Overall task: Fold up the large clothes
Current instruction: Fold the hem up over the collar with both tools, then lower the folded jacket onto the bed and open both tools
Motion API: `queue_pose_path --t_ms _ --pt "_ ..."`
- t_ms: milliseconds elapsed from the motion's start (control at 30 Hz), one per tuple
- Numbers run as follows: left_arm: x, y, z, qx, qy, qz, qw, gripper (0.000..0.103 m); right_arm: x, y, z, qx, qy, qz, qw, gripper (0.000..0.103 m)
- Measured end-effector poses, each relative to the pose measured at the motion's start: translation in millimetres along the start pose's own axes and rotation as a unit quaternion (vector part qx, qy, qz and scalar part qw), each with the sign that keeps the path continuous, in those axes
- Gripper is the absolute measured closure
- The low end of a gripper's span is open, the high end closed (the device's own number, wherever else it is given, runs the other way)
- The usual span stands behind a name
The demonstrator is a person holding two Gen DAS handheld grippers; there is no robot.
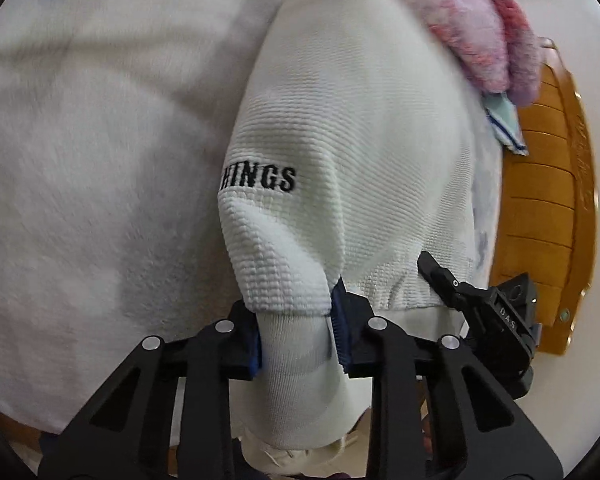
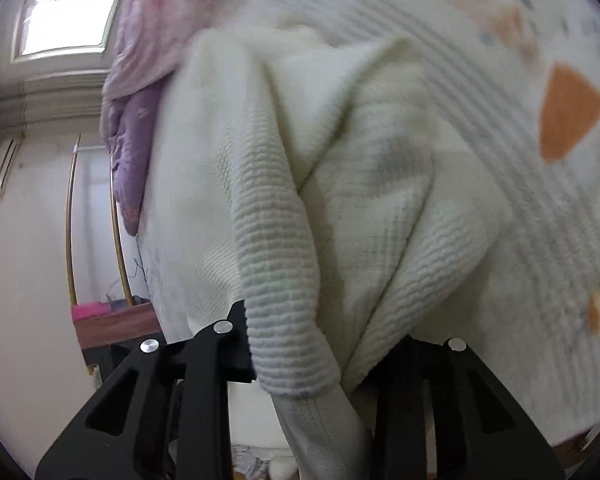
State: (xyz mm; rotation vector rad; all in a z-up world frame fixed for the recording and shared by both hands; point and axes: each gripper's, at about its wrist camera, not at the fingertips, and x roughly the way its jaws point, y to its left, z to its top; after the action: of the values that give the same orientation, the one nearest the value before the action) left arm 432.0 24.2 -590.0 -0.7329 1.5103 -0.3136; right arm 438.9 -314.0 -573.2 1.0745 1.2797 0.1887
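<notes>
The left gripper (image 1: pixel 296 340) is clenched on the ribbed cuff (image 1: pixel 296 356) of a white waffle-knit sweater (image 1: pixel 340 140), its blue-padded fingers (image 1: pixel 342 332) pressing the cuff from both sides. The sleeve rises from the cuff and bears black stitched letters reading "HINGS" (image 1: pixel 260 178); the start of the word is hidden round the fold. The sweater lies on a bed covered by a pale bedspread (image 1: pixel 80 140). A fluffy pink and lilac blanket (image 1: pixel 480 20) lies at the far side, touching the sweater's upper edge, and a wooden bed frame (image 1: pixel 548 200) shows on the right. The other gripper's black body (image 1: pixel 496 312) sits just beside the sweater's hem. In the right wrist view, the right gripper (image 2: pixel 320 360) grasps a bunched fold of the same sweater (image 2: pixel 280 208), the knit draping over and hiding the right-hand finger, with a ribbed cuff (image 2: pixel 324 428) hanging down between the fingers. Beyond it the bedspread (image 2: pixel 520 160) shows orange patches (image 2: pixel 568 116), and a lilac quilt (image 2: pixel 136 140) is piled at the left, near a window (image 2: pixel 72 12).
</notes>
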Motion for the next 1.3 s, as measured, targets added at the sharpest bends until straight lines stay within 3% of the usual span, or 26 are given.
queue_pose_path --t_ms 233,333,467,600,667,767,833,900,1000,1033,1100,1133,1167,1200,1233,1300 --pt "-109 -18 34 0.072 -0.065 -0.031 0.9948 0.078 -17 118 -33 -0.08 -0.032 0.04 0.995 0.075" --pt "-152 -23 58 0.101 -0.097 -0.023 0.9899 0.078 -2 168 -46 -0.112 -0.031 0.06 0.991 0.075" --pt "-219 4 92 0.111 -0.151 -0.017 0.982 0.078 35 229 -62 -0.151 -0.027 0.089 0.984 0.075" --pt "-288 43 129 0.109 -0.223 0.002 0.9686 0.078 100 309 -73 -0.207 -0.013 0.131 0.97 0.075" --pt "-327 72 151 0.11 -0.267 0.021 0.9572 0.078 138 351 -79 -0.235 -0.008 0.154 0.96 0.075" --pt "-368 109 174 0.127 -0.329 0.059 0.9339 0.078 194 398 -97 -0.281 -0.012 0.184 0.942 0.075" --pt "-381 133 186 0.142 -0.356 0.093 0.9191 0.078 234 421 -115 -0.32 -0.019 0.18 0.93 0.075" --pt "-382 159 196 0.145 -0.36 0.13 0.9125 0.077 273 423 -130 -0.342 -0.015 0.167 0.925 0.075" --pt "-357 233 213 0.085 -0.302 0.2 0.9282 0.072 351 398 -145 -0.274 0.042 0.12 0.953 0.074" --pt "-342 254 216 0.06 -0.276 0.217 0.9344 0.071 382 381 -157 -0.259 0.066 0.078 0.96 0.073" --pt "-305 302 217 -0.007 -0.203 0.248 0.947 0.07 417 356 -176 -0.253 0.099 -0.003 0.962 0.07" --pt "-292 324 209 -0.031 -0.188 0.257 0.9476 0.068 433 340 -189 -0.241 0.113 -0.043 0.963 0.065" --pt "-288 333 200 -0.037 -0.194 0.268 0.9428 0.05 437 331 -195 -0.229 0.11 -0.053 0.966 0.052" --pt "-289 337 189 -0.04 -0.223 0.285 0.9315 0.032 436 322 -199 -0.22 0.096 -0.063 0.969 0.047" --pt "-291 339 182 -0.043 -0.238 0.291 0.9254 0.027 433 315 -202 -0.213 0.085 -0.067 0.971 0.046" --pt "-294 345 171 -0.057 -0.252 0.281 0.9243 0.021 428 307 -206 -0.218 0.073 -0.065 0.971 0.046"
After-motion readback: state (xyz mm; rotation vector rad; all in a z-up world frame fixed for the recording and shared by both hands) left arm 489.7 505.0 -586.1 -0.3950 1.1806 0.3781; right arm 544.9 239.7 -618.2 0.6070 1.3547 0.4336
